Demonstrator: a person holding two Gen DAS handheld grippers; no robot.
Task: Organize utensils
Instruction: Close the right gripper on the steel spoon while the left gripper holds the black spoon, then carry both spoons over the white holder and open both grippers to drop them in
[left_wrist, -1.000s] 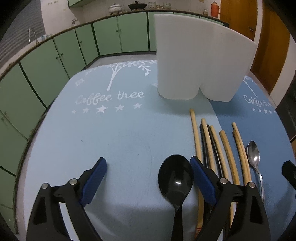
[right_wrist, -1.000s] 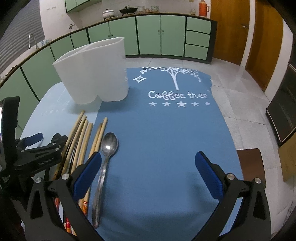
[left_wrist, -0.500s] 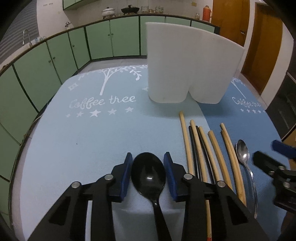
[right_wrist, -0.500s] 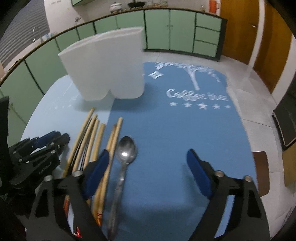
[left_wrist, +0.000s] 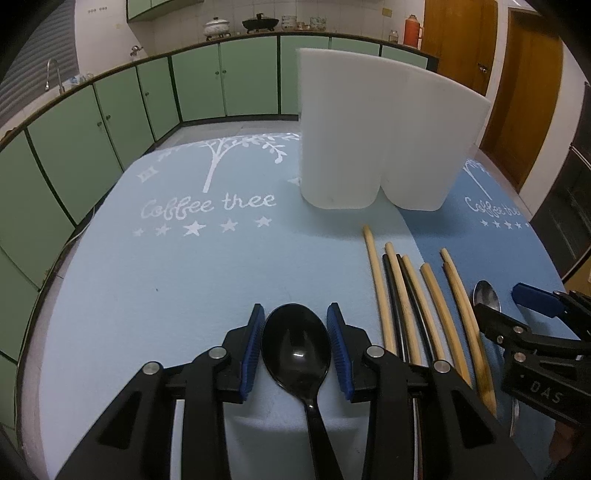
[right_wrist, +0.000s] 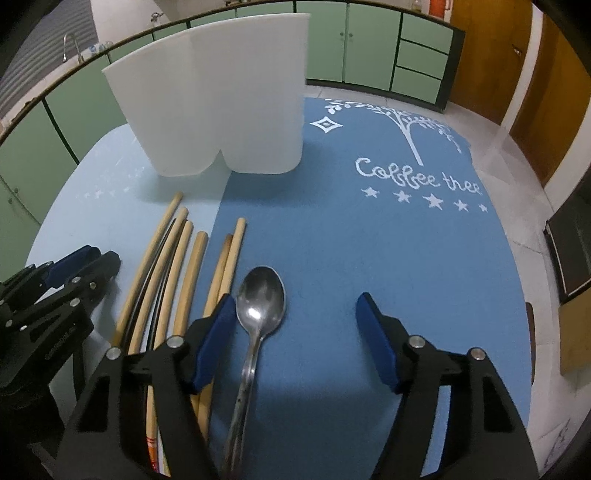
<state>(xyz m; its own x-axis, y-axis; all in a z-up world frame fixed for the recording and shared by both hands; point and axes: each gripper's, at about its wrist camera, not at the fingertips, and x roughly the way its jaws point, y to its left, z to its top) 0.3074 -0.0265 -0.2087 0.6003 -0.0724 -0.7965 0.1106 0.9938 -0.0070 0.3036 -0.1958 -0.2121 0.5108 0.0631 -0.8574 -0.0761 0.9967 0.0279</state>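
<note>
Left claw (left_wrist: 296, 345) sits low over the desk (left_wrist: 184, 288), both blue pads close in on either side of the black spoon (left_wrist: 295, 350)'s bowl. There's maybe a sliver of gap on each side, so can't say for sure they're actually pinching it. The black arms of the claw angle forward toward the spoon, with the spoon's handle running back between them.

Right claw (right_wrist: 295, 336) is spread wide, also low over the desk. Its left pad (right_wrist: 216, 338) is just beside the metal spoon (right_wrist: 260, 299)'s bowl, the right pad (right_wrist: 376, 339) well apart from it, so the spoon lies off-centre, between the pads.
</note>
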